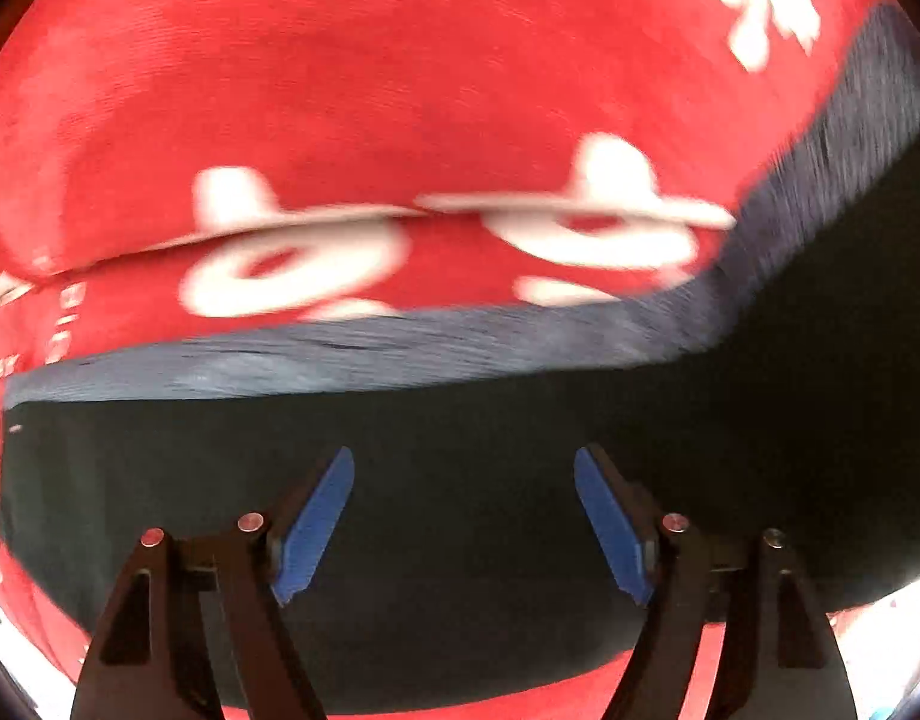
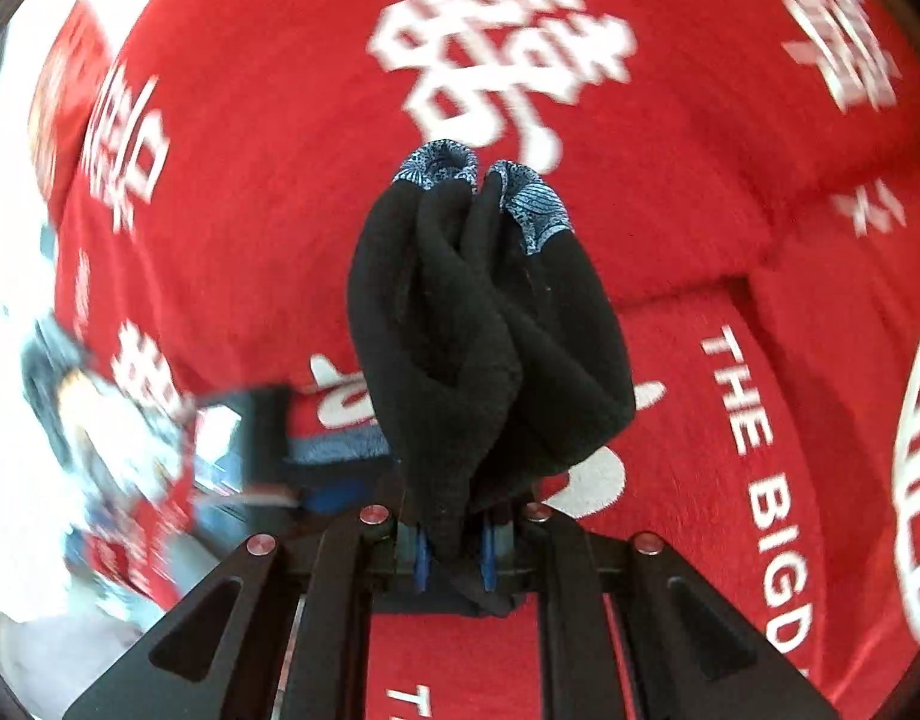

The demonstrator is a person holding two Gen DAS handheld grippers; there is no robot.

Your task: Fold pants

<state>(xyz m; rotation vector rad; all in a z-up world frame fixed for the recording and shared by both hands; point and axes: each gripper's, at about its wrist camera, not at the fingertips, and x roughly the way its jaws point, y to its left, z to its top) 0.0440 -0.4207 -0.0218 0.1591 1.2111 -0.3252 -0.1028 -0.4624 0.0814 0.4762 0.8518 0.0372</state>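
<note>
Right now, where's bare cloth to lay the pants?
Free: the red cloth beyond the hanging pants clamped in the right gripper. Crowded: clutter at that view's left edge; dark fabric under the open left gripper.

Left gripper (image 1: 463,468): jaws spread wide, nothing between the pads, both held over the pants (image 1: 460,480), which lie flat on the printed cloth (image 1: 340,90). Pants fabric spans beneath and ahead of both fingers, reaching left and right past them. Banded edge (image 1: 364,348) of the pants runs across ahead of the fingertips, curving up and away on the right. Printed cloth continues beyond that edge and shows again behind the fingers. Right gripper (image 2: 454,552): jaws closed on a bunched part of the pants (image 2: 490,348), which extends straight ahead from the fingertips; patterned hems (image 2: 442,165) at its far end. Printed cloth (image 2: 730,180) lies below, on all sides.
</note>
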